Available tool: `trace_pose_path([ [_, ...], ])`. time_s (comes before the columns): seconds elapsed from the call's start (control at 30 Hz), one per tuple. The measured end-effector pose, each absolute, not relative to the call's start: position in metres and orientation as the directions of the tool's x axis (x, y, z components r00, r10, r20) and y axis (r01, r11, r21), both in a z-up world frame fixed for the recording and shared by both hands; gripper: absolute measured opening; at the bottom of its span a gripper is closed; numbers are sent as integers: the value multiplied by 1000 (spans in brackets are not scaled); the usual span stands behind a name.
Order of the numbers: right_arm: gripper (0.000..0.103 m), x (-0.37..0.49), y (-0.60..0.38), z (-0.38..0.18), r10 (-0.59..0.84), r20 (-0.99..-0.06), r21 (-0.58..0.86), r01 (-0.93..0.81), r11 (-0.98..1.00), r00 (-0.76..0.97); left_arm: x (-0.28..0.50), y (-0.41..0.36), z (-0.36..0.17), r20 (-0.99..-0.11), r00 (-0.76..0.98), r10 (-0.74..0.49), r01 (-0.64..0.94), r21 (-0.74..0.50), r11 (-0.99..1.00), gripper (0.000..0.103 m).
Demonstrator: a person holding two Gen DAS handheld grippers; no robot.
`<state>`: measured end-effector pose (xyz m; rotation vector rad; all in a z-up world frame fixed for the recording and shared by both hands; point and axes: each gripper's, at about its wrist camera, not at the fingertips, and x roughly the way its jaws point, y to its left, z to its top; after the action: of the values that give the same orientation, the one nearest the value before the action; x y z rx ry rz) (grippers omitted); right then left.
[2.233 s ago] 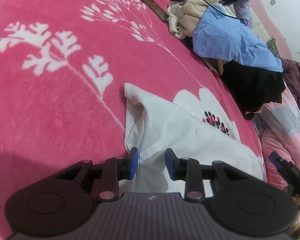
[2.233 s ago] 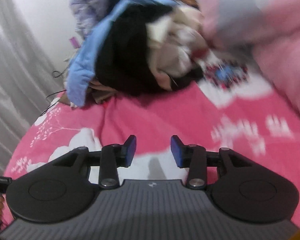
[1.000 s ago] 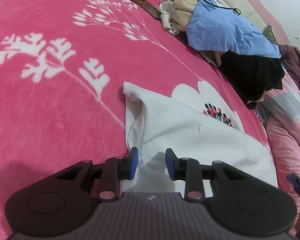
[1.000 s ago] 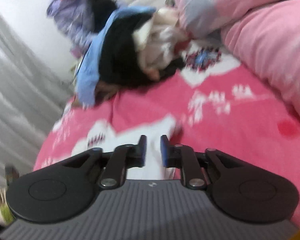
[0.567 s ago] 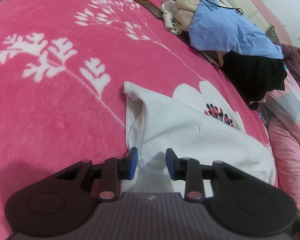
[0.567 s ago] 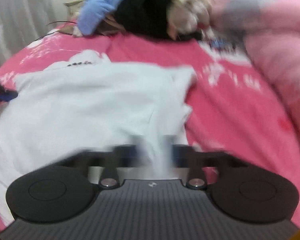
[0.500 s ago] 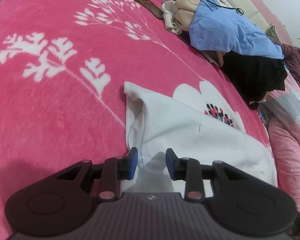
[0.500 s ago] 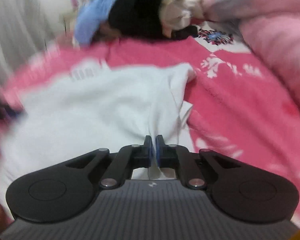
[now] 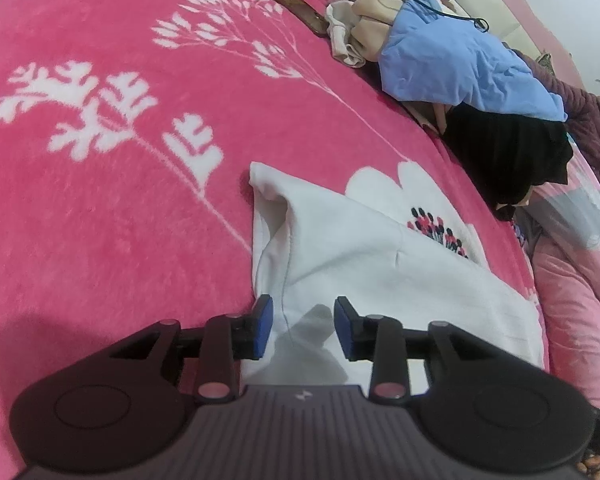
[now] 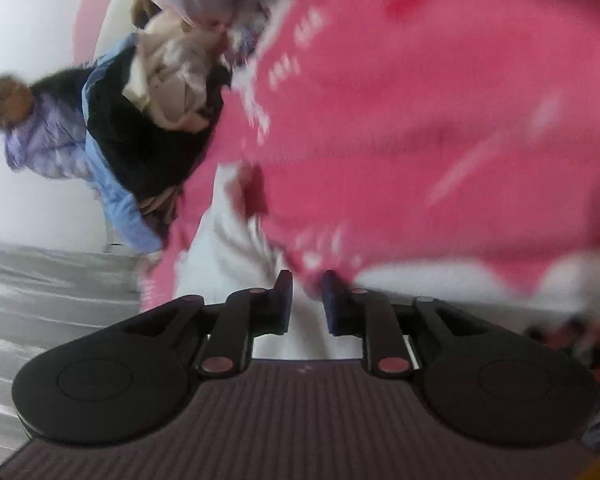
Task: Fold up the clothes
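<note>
A white garment lies flat on the pink flowered blanket. My left gripper hovers over the garment's near left edge. Its jaws are opening, and the cloth lies under the gap with neither blue pad pressing on it. The right wrist view is blurred and tilted. My right gripper is low over the white garment where it meets the blanket. Its jaws are opening too, and white cloth shows through the narrow gap.
A pile of clothes sits at the blanket's far edge: a blue piece, a black one and a beige one. A pink duvet lies to the right. A person stands beyond the pile.
The left jaws have spread a little while the hand stayed put. The right gripper, shut on the white cloth half a second ago, has rolled and its jaws have parted.
</note>
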<state>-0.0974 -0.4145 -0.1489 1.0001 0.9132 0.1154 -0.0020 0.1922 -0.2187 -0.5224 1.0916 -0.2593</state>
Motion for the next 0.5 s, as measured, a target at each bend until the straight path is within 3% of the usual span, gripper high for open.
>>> trace_pose_path([
  [0.1, 17, -96, -397, -107, 392, -617, 638, 141, 757, 683, -9, 193, -205, -783, 470, -408, -38, -479, 877, 43],
  [0.23, 17, -104, -344, -71, 435, -577, 450, -175, 876, 692, -28, 203, -182, -766, 511, -390, -1, -454, 891, 44],
  [0.37, 17, -108, -310, -83, 445, -607, 315, -315, 895, 658, -55, 203, -170, -755, 506, -417, 60, -451, 890, 46],
  [0.5, 16, -100, -299, -117, 279, -757, 134, -277, 951, 591, -73, 190, -190, -832, 412, -371, 100, -363, 926, 45],
])
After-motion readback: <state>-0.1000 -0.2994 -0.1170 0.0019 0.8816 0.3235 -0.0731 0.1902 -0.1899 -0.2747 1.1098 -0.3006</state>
